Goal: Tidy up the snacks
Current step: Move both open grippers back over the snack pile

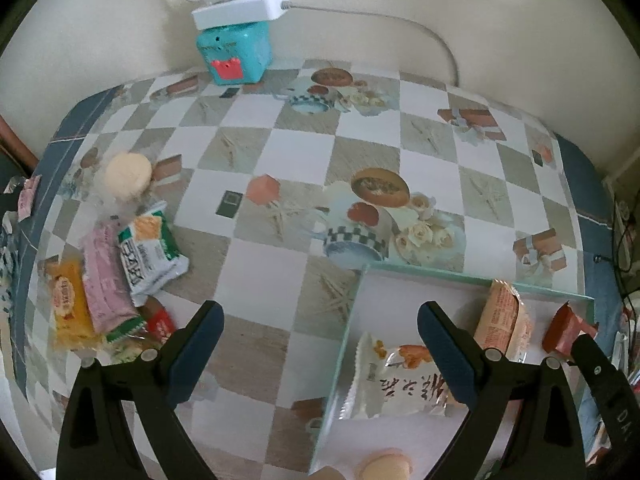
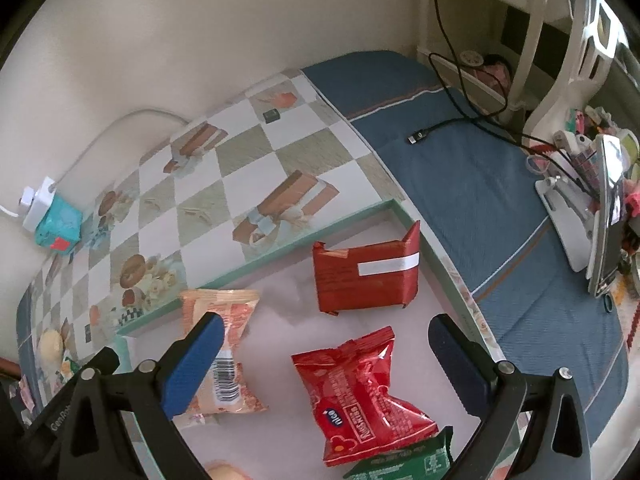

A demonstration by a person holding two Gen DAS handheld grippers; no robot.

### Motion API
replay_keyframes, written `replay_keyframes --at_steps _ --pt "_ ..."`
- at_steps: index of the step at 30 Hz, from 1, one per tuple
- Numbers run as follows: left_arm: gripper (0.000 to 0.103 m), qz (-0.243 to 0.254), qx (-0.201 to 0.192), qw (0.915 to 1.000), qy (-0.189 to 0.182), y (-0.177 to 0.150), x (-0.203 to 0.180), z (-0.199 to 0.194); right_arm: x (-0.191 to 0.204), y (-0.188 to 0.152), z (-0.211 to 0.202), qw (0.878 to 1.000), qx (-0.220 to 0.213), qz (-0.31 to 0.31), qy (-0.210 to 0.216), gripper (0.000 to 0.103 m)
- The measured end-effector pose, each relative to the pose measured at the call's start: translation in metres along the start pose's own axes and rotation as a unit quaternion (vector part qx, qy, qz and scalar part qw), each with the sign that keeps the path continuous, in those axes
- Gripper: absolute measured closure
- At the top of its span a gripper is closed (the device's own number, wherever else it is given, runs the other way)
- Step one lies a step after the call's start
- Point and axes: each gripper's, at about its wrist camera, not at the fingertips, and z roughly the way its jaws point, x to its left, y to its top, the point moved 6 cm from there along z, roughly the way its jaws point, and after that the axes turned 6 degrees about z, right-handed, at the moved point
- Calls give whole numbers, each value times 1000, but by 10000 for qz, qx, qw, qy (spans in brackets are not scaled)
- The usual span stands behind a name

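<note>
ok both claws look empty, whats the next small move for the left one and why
Probably swing the open left claw left toward the loose pile of wrapped snacks on the checked tablecloth, starting with the nearest green-and-white packet. Nothing sits between its fingers, several snacks already lie in the shallow green-rimmed tray, and that pile is still outside it.

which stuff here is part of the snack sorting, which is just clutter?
Job:
- tray
- brown packet, red packet, orange packet in it
- loose snack pile on table

Clutter:
- teal toy box
- white power strip
- black cable
</note>
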Motion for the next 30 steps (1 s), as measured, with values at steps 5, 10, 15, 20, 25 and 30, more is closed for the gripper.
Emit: replay_keyframes --at_steps 5,10,15,20,25,30 --pt "5 154 -186 9994 260 6 18 -16 8 -1 -12 10000 -26 10 23 0" --pt "5 272 -333 9973 588 8 42 -34 22 -4 -32 9998 -169 -107 17 0" --pt "5 150 -389 9963 753 7 72 -50 41 -11 -48 9994 -244 -232 61 0" --pt "5 -163 -343 9956 858 -1 107 -60 71 -23 -71 9979 -365 -469 238 0" --pt "5 -527 -303 9943 877 -15 148 -70 104 -44 -87 9958 -335 -708 468 0" --pt "5 -905 -241 9899 1064 -32 191 -77 130 -66 -93 9940 -270 -880 584 0"
